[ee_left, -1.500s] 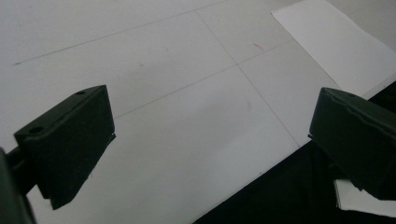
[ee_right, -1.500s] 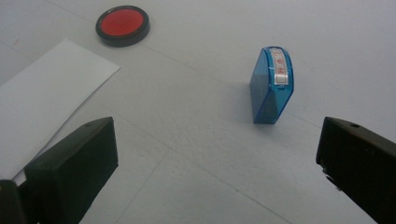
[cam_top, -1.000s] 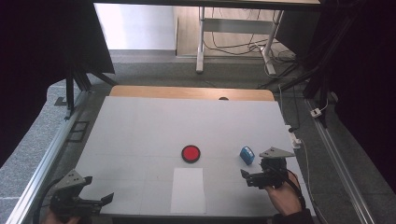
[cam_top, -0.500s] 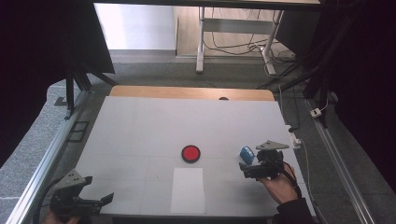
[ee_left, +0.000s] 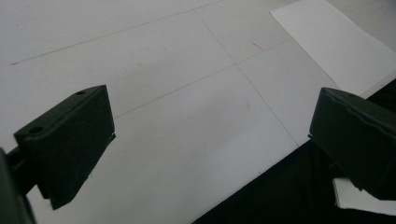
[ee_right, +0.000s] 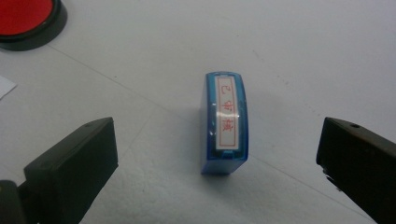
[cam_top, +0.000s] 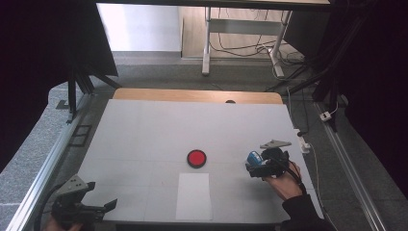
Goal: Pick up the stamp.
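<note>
Right gripper (ee_right: pixel 219 154) hovered over the blue stamp (ee_right: pixel 225 122) near the counter's (cam_top: pixel 144 130) right edge, fingers spread wide. Left gripper (ee_left: pixel 205 140) waited at the near-left corner, fingers apart too.

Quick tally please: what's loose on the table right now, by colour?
Blue: 1, the stamp, standing between the open jaws of the right gripper
Red: 1, the round ink pad in its black rim
White: 1, the paper sheet at the near edge
Total: 3
</note>
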Demonstrator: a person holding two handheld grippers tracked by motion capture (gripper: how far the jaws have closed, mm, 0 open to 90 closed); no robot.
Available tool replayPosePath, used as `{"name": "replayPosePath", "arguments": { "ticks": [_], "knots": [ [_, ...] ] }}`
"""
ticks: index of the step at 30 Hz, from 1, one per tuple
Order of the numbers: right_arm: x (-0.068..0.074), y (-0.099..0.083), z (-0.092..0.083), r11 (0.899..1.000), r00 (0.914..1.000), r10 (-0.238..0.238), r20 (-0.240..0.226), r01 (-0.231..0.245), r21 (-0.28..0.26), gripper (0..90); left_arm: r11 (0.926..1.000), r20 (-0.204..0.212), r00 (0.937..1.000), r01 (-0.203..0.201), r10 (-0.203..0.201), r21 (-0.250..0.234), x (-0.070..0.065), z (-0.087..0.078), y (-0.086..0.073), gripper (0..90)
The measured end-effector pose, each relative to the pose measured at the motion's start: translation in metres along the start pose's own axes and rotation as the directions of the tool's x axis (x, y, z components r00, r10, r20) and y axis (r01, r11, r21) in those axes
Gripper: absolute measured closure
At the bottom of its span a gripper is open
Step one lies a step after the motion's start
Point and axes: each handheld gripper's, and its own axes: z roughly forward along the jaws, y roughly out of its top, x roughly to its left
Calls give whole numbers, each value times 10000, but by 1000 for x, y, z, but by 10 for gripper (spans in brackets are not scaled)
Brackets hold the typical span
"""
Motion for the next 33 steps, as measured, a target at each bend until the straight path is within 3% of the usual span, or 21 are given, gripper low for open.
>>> {"name": "replayPosePath", "arguments": {
  "ticks": [11, 18, 25, 33],
  "knots": [
    [-4, 6, 14, 9998, 9999, 35, 131, -38, 191, 11, 10000, 29, 10000, -16, 16, -12, 0, 0, 0, 0],
    [-8, 8, 13, 9997, 9997, -126, 221, 121, 192, 227, 10000, 27, 10000, -3, 3, -7, 0, 0, 0, 0],
    [-10, 10, 10, 9996, 9998, -185, -58, 186, 202, 476, 10000, 26, 10000, -53, 53, -4, -1, 0, 0, 0],
    [-10, 11, 13, 9987, 9992, -223, -337, 238, 441, 603, 10000, 11, 10000, -85, 85, 14, -1, 0, 0, 0]
  ]
}}
